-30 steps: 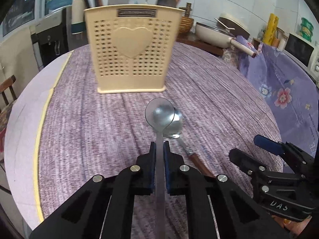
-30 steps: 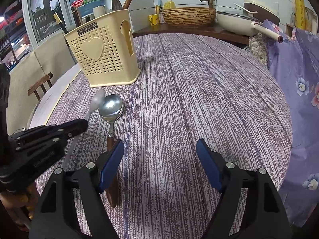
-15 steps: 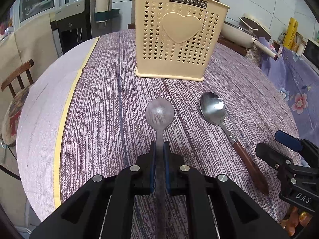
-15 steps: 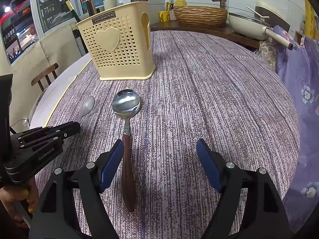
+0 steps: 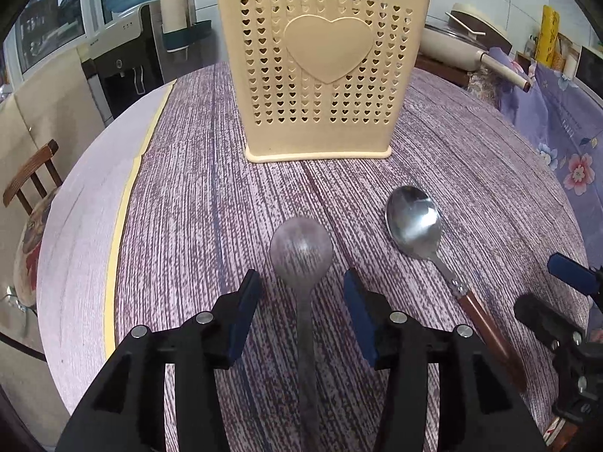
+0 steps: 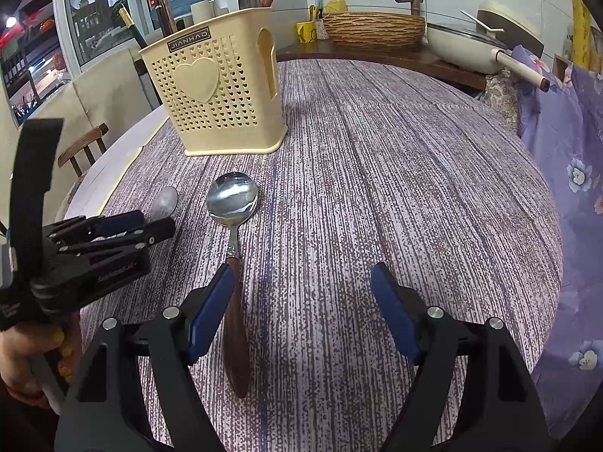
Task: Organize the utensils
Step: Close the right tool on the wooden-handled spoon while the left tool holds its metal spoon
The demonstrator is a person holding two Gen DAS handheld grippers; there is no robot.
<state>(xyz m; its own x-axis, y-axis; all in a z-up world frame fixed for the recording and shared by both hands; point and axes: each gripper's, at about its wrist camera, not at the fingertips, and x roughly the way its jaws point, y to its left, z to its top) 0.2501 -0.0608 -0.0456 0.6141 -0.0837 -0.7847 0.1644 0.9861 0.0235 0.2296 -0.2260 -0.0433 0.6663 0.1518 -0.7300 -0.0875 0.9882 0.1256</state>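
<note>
The round tabletop [image 5: 433, 143] wears a purple streaked cloth. On it stands the cream utensil holder [image 5: 320, 71], upright, with handles poking out. The left gripper [image 5: 301, 301] is opening, its pads clear of the grey spoon [image 5: 301, 256] lying between them. The right gripper [image 6: 301, 301] stands wide apart, the wooden-handled spoon [image 6: 233, 203] lying just beside its left finger.
</note>
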